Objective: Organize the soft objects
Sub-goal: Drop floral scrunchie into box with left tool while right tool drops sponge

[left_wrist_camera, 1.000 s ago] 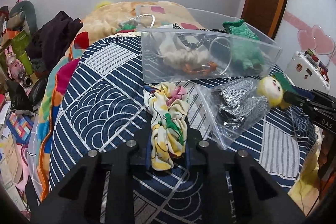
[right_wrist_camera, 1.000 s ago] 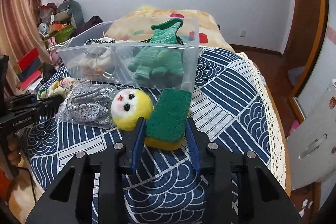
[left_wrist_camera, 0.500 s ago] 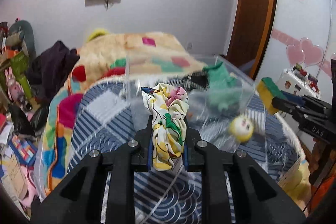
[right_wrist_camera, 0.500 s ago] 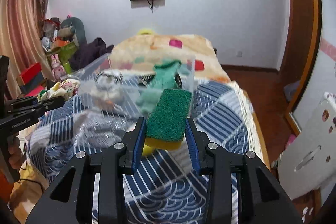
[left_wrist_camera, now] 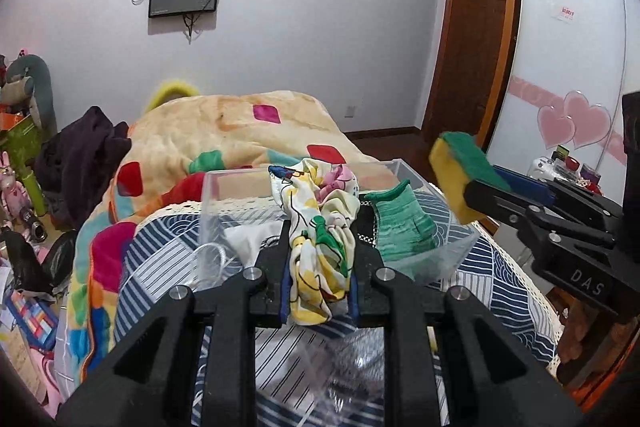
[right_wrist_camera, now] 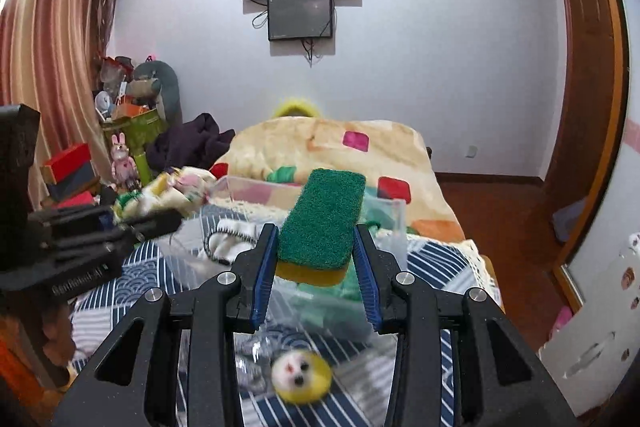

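My left gripper [left_wrist_camera: 318, 247] is shut on a floral fabric scrunchie [left_wrist_camera: 318, 227] and holds it up over the near side of a clear plastic bin [left_wrist_camera: 224, 183] on the bed. My right gripper [right_wrist_camera: 316, 247] is shut on a green and yellow sponge [right_wrist_camera: 324, 223], raised over the bin [right_wrist_camera: 394, 215]; the sponge also shows in the left wrist view [left_wrist_camera: 460, 171]. A green knit glove [left_wrist_camera: 400, 227] and a white item [left_wrist_camera: 248, 239] lie in the bin. A yellow plush ball [right_wrist_camera: 302, 379] lies on the bed below my right gripper.
The bed has a navy patterned cover [left_wrist_camera: 500, 287] and a peach blanket [left_wrist_camera: 224, 131] behind the bin. A clear plastic bag [left_wrist_camera: 352, 359] lies near the front. Clutter and toys [right_wrist_camera: 124, 131] stand to the left. A wooden door [left_wrist_camera: 472, 27] is at right.
Both grippers have risen off the bed with their objects and moved forward over the bin. The plush ball and plastic bag stayed on the bed below.
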A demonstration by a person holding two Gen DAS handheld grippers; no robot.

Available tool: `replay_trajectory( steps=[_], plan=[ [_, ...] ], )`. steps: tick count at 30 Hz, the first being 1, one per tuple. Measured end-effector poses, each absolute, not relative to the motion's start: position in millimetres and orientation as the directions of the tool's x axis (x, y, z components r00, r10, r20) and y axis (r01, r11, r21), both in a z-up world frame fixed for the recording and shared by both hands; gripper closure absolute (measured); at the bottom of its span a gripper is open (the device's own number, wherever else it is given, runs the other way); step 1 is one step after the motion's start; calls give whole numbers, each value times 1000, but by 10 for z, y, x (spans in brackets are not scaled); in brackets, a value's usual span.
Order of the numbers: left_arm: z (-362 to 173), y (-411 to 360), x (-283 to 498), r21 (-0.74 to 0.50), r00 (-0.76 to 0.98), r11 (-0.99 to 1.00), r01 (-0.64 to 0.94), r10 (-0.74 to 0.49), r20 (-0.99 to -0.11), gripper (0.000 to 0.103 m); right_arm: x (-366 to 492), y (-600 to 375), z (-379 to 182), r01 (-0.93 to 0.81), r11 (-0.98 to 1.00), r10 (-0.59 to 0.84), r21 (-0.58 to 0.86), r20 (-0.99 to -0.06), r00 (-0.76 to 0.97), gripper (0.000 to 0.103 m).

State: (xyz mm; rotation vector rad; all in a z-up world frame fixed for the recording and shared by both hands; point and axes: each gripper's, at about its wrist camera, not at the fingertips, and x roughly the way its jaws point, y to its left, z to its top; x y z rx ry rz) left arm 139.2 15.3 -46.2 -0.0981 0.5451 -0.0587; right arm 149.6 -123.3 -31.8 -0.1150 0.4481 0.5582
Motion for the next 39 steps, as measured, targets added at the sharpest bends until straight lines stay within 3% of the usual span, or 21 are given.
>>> replay_trajectory(
  steps=[21,30,37,39],
  plan=[
    [-958,190,2168,-179,732,983,27,-142,-667,81,1987,-872,-724,-557,829,463,51,-621,633,68],
    [-967,258,2128,-198,726,980,7,-141,-673,60,2040,-914,-741,-553,831,458,66,-645,611,66],
    [-869,288,2026,-217,746,976,13,-154,-648,44,1978,-1030,-664,-546,835,462,65,-621,633,44],
    [-812,281,1971,-203,762,979,11,-140,-632,42,1953,-1063,-627,-547,835,466,64,-610,641,43]
  ],
)
